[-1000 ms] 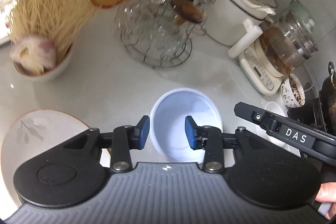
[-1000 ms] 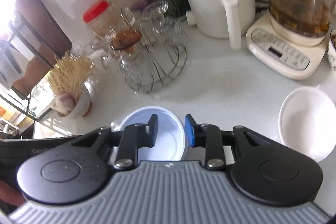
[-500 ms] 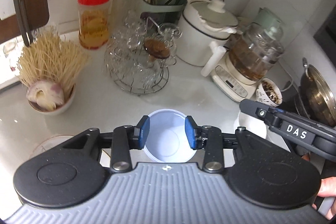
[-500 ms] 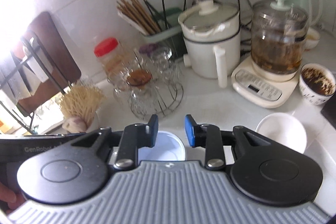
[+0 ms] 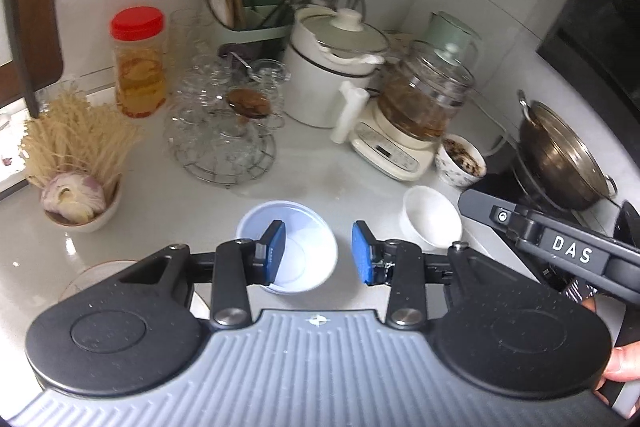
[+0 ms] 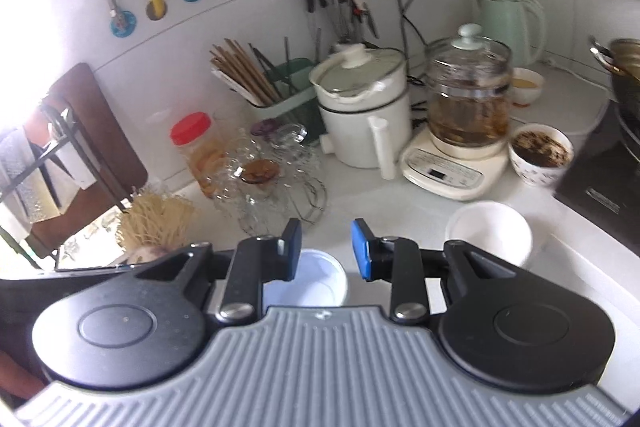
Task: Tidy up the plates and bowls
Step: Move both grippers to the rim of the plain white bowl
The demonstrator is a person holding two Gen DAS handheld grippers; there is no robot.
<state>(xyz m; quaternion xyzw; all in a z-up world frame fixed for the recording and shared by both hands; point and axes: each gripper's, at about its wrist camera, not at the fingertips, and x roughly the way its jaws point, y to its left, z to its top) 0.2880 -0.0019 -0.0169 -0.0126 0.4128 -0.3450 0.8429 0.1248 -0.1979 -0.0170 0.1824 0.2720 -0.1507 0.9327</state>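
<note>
Item 1. Left tongs (image 5: 318, 253): jaws parted, nothing between the blue pads; they hang above the table (image 5: 160, 199) over the pale blue bowl (image 5: 298, 255).

Item 2. Right tongs (image 6: 326, 249): likewise parted and carrying nothing, raised above the same stretch of table.

Item 3. Pale blue bowl: upright, empty, standing alone on the table just below the left tongs; in the right wrist view only its far part shows under the left-side finger.

Item 4. Small white bowl (image 5: 430, 221): upright, empty, to the right of the blue bowl and apart from it, near the white tea maker base (image 5: 394, 151).

Item 5. Plate with brown rim (image 5: 94, 273): flat on the table at lower left, mostly hidden behind the left tongs' body.

Item 6. Other stock, not part of the job as judged: bowl of dried noodles and onion (image 5: 78, 187), wire rack of glasses (image 5: 224, 131), red-capped jar (image 5: 138, 63), white pot (image 5: 334, 75), patterned cup of tea dregs (image 5: 460, 163).

Status: both bowls and the plate lie separate, none stacked or shelved. Judged early in the work; gathering the bowls together and placing the plate remain to be done.
</note>
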